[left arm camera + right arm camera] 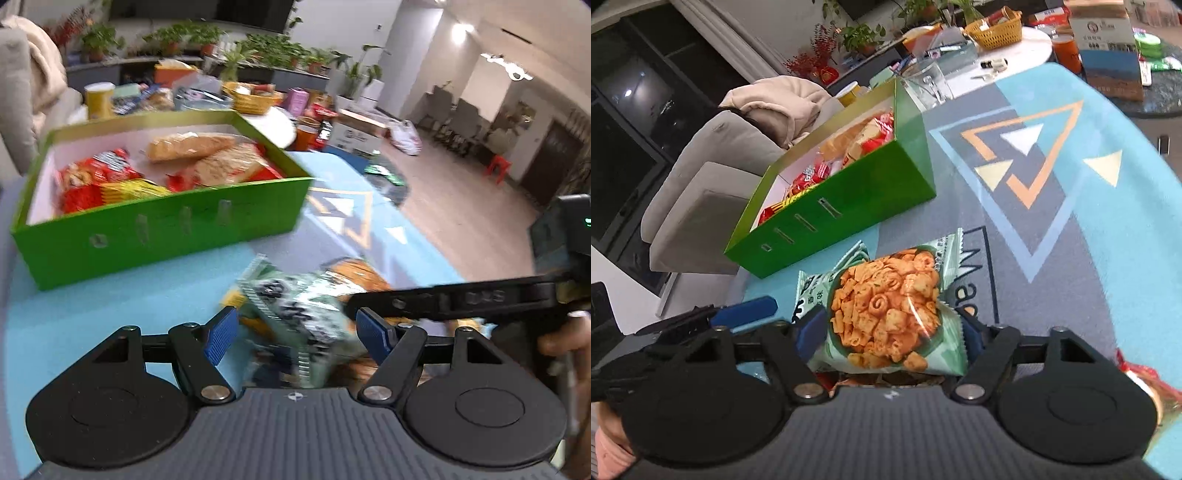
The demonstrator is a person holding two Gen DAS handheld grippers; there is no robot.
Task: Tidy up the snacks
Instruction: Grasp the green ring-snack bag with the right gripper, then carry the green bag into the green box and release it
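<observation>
My right fingers [892, 334] are clamped on a pale green snack packet [886, 306] printed with orange crackers, both blue pads pressed against its sides. My left fingers [297, 334] stand released, the blurred packet [295, 314] between them but untouched. Beyond and left of the fingers, the green box [849, 199] of snacks sits on the patterned worktop [1071, 221].

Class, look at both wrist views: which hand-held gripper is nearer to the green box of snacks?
Left. The left hand-held gripper sits just in front of the green box, toward its middle. The right hand-held gripper, closed around the green snack packet, lies further out, beyond the box's corner.
</observation>
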